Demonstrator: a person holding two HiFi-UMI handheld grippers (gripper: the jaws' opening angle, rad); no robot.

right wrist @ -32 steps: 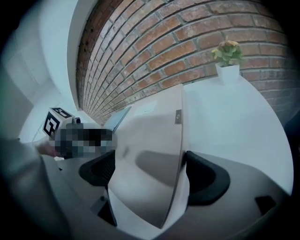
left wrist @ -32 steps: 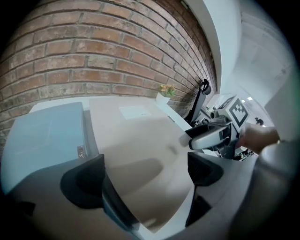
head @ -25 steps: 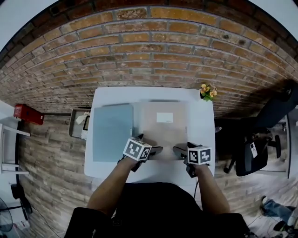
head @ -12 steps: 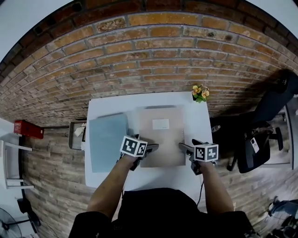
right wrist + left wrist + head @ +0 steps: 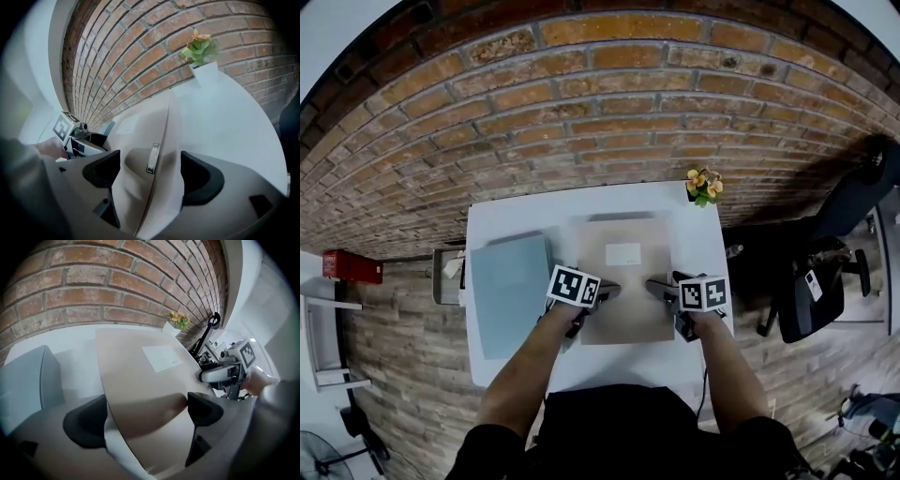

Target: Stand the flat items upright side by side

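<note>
Person wore a black short-sleeved top (image 5: 628, 427). Left gripper (image 5: 607, 292), right gripper (image 5: 656, 287): dark jaws, white cubes (image 5: 574, 286) with black square markers.

Bright, even light fills every view, washing the white tabletop (image 5: 516, 211) pale and casting soft dark shadows on the tan flat item (image 5: 140, 380) between the jaws, while heavy fisheye bends the brick wall (image 5: 600, 112) and blackens the corners, and nearby parts in both gripper views are out of focus.
</note>
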